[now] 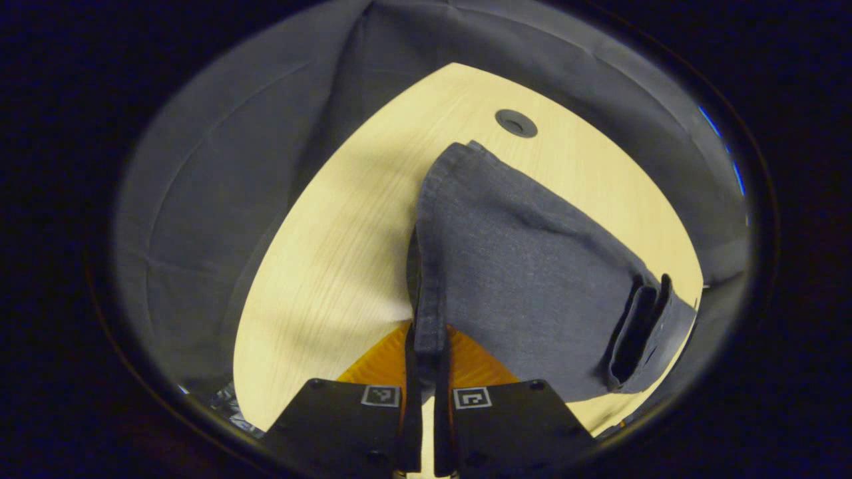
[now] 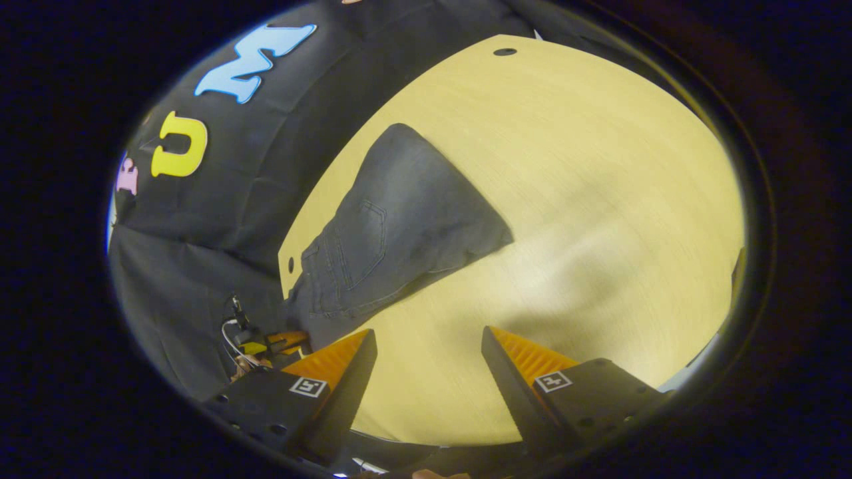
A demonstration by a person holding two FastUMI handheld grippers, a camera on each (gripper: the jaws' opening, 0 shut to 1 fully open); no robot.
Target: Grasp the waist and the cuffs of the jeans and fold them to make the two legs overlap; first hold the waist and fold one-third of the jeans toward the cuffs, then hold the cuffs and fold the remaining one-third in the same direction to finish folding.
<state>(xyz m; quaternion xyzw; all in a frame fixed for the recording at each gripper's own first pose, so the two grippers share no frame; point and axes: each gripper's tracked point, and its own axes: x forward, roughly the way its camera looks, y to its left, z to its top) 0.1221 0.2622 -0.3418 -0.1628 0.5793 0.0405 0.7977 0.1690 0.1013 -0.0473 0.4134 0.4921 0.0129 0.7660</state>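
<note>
Across the pale wooden bench lie the jeans, dark blue denim spread over its middle and reaching toward one edge. Seen from the left gripper view, the cloth rises from the bench surface toward the camera, with a thick rolled hem or band at its right end near the bench edge. Seen from the right gripper view, the jeans lie flat near the bench's far-left edge, a stitched back pocket facing up.

Behind the bench hangs dark cloth, the booth's wall, on all far sides.

At the bottom of the left gripper view, the left gripper has its two fingers drawn close together, and a seamed edge of the jeans runs down between them, pinched on both sides. At the bottom of the right gripper view, the right gripper has its fingers spread wide over bare bench, holding nothing, apart from the denim.

A small round grommet sits in the bench beyond the jeans.
</note>
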